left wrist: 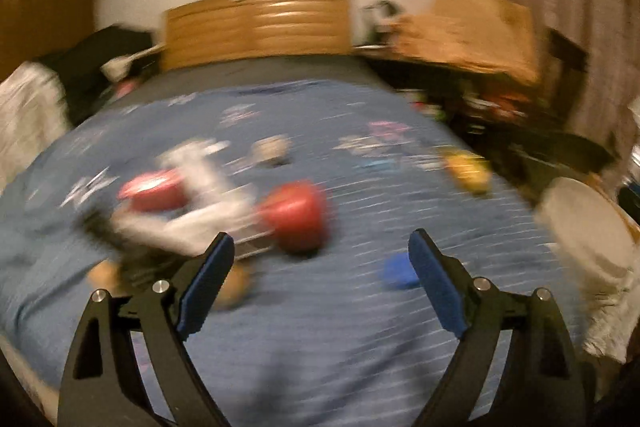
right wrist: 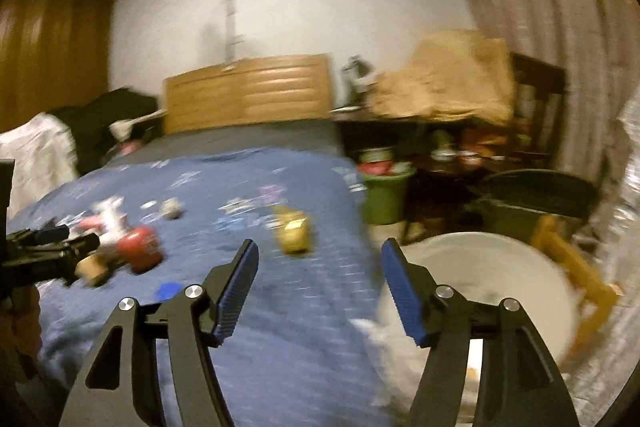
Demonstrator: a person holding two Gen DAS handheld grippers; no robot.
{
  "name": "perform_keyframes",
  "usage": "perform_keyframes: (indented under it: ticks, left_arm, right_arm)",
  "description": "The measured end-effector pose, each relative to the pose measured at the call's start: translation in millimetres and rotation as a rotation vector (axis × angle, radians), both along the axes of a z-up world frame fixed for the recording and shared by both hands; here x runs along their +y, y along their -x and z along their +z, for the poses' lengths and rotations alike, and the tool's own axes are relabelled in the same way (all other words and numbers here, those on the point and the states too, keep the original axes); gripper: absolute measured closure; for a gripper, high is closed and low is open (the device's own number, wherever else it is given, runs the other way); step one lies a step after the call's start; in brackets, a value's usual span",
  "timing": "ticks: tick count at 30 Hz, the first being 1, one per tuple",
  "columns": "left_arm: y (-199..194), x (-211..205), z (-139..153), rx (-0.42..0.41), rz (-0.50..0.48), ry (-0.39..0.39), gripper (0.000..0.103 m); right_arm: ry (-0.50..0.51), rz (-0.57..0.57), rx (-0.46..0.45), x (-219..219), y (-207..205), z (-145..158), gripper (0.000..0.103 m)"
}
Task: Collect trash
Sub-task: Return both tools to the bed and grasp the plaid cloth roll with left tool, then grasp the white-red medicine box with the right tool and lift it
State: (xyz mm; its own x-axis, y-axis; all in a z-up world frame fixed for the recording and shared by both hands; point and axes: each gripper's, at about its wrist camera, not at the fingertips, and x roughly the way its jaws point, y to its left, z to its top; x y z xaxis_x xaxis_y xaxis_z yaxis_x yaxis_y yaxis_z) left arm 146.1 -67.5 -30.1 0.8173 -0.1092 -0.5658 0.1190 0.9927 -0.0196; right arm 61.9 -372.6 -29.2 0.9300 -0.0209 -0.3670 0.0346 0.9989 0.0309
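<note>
While both grippers, left gripper (left wrist: 321,251) and right gripper (right wrist: 319,258), hang open and empty, most trash still lies on the bed (right wrist: 288,339): red cans (left wrist: 296,221), white wrapper (left wrist: 192,195), yellow packet (right wrist: 295,234) near its right edge, beside the white bin (right wrist: 500,267).

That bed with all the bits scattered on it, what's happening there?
Someone is clearing rubbish off the bed with a pair of tongs in each hand. Both the left tongs and the right tongs are open and empty over the blue cover. A red can, a yellow carton and a blue cap lie there uncollected. A white bin waits beside the bed.
</note>
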Motion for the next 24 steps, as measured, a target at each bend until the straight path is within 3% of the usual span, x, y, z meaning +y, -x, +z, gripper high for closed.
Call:
perform_keyframes:
  ticks: [6, 8, 15, 17, 19, 24]
  left_arm:
    - [-6, 121, -26, 0.08, 0.217, 0.095, 0.018]
    - [-13, 138, -31, 0.079, 0.213, 0.118, 0.018]
    - [-46, 135, -51, 0.062, 0.117, 0.01, 0.018]
    - [-57, 130, -57, 0.081, 0.088, -0.002, 0.039]
    - [-63, 129, -63, 0.107, 0.078, -0.004, 0.069]
    - [-36, 149, -53, 0.07, 0.074, 0.097, 0.074]
  right_arm:
    - [-0.017, 0.173, 0.057, 96, -29, -12, 0.03]
    - [-0.027, 0.205, 0.077, 114, -34, -16, 0.028]
    - [-0.021, 0.268, 0.172, 159, -43, -39, 0.027]
    - [-0.019, 0.27, 0.184, 166, -46, -39, 0.027]
    - [-0.019, 0.273, 0.185, 166, -46, -36, 0.027]
    - [0.007, 0.309, 0.177, 177, -44, -27, 0.027]
